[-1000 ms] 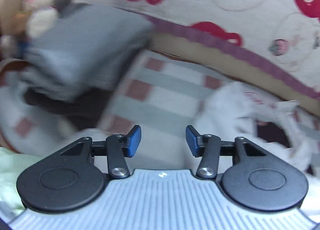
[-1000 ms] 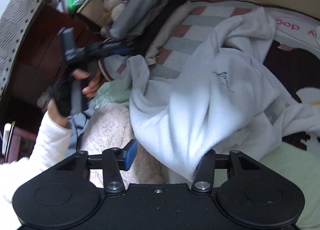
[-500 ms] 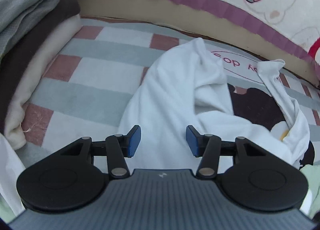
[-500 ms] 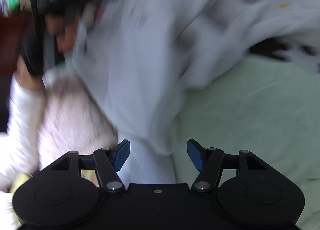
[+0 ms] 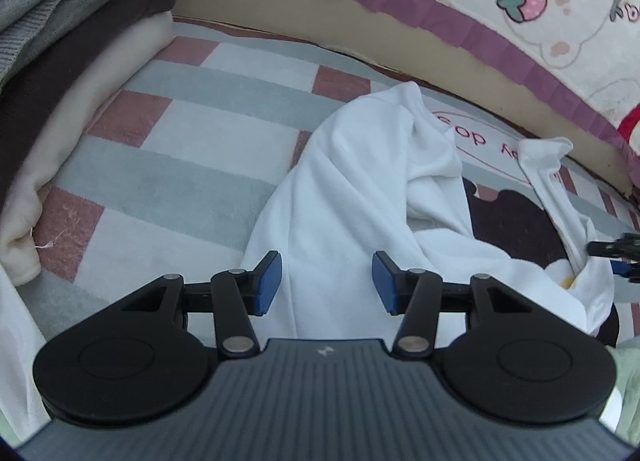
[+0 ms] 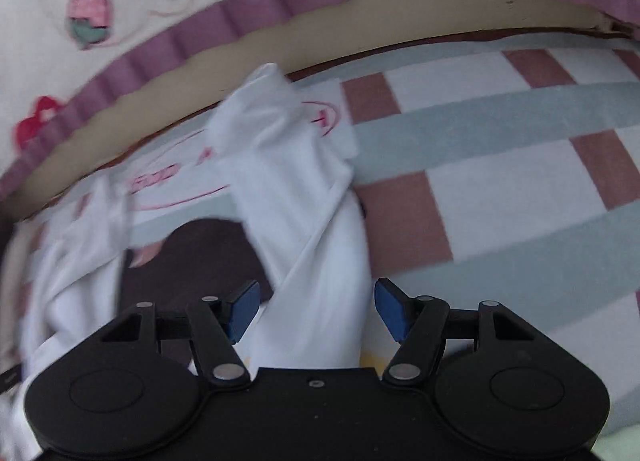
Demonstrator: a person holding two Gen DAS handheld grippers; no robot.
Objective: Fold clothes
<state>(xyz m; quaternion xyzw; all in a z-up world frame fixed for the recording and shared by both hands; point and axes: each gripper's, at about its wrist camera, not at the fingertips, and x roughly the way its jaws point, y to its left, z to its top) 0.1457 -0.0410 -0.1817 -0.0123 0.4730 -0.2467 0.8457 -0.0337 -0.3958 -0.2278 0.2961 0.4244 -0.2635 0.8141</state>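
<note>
A crumpled white garment (image 5: pixel 360 197) lies on a checked blanket (image 5: pixel 192 149) on the bed. It also shows in the right wrist view (image 6: pixel 304 197). My left gripper (image 5: pixel 326 283) is open, low over the garment's near part, with white cloth between its blue pads (image 5: pixel 268 281) but not clamped. My right gripper (image 6: pixel 312 311) is open too, with a twisted strip of the garment running between its fingers. The right gripper's tip (image 5: pixel 616 253) shows at the right edge of the left wrist view, by the garment's far end.
A stack of folded clothes (image 5: pixel 68 45), grey, dark brown and cream, sits at the left. A quilt with a purple frill (image 5: pixel 440 17) rises along the back. Pale green bedding (image 5: pixel 628 377) lies at the near right.
The right gripper has swung from the green bedding to face the blanket and quilt, with the garment between its fingers. The left gripper has crept slightly closer to the garment.
</note>
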